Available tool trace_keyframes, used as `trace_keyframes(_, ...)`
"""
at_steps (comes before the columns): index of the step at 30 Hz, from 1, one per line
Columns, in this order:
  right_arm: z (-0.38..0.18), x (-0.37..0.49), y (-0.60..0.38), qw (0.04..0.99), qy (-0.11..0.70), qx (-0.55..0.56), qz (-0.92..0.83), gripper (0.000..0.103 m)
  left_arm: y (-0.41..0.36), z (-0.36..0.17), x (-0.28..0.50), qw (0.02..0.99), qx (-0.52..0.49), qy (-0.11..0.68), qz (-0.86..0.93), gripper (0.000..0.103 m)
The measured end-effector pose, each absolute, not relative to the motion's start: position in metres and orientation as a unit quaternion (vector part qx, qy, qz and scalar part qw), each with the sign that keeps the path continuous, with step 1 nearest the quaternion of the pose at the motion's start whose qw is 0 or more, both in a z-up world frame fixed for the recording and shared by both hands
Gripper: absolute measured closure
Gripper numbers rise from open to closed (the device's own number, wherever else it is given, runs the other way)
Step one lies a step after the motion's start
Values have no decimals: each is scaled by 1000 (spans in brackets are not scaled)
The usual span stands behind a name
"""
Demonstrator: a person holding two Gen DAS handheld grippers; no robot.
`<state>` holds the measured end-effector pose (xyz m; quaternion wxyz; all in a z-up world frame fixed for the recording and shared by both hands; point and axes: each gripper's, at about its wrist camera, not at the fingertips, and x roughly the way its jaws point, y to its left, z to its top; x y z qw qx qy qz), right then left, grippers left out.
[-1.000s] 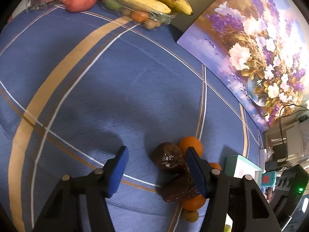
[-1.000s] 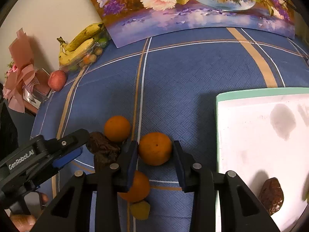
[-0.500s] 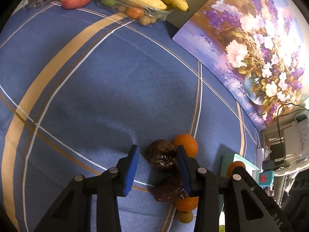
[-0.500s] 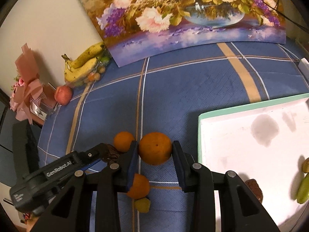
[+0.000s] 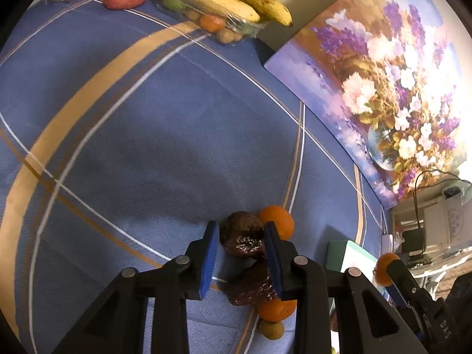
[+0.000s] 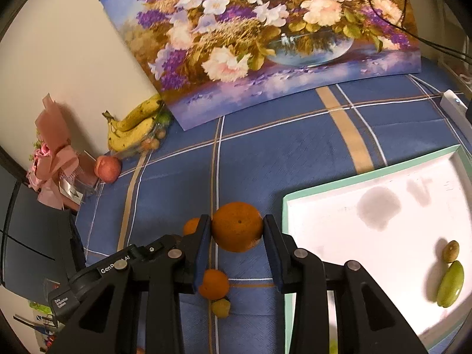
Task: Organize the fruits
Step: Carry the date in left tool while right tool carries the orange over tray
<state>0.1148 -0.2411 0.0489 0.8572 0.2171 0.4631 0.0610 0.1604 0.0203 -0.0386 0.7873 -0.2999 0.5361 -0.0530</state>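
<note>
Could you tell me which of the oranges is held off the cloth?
The largest orange, clamped between the right gripper's fingers; the two smaller ones lie on the cloth.

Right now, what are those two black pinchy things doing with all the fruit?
A person is sorting fruit with two hand-held grippers. The right gripper is clamped on a big orange, held beside the white tray, which already has a green fruit and a small brown one in it. The left gripper has just been closing its jaws, and they are now shut on a dark wrapped fruit. Two more oranges and a small yellow fruit wait on the blue tablecloth.
</note>
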Motion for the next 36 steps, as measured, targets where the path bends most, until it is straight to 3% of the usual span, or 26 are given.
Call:
trace_keyframes(17, 45, 94, -340, 860, 443, 247, -50, 66, 30, 36, 144, 839, -290, 457, -57, 71)
trace_keyframes(26, 35, 73, -408, 852, 441, 248, -134, 66, -28, 56, 145, 842, -248, 465, -115, 70)
trace_keyframes(36, 26, 60, -442, 846, 440, 248, -170, 66, -129, 42, 138, 830, -159, 499, -194, 70)
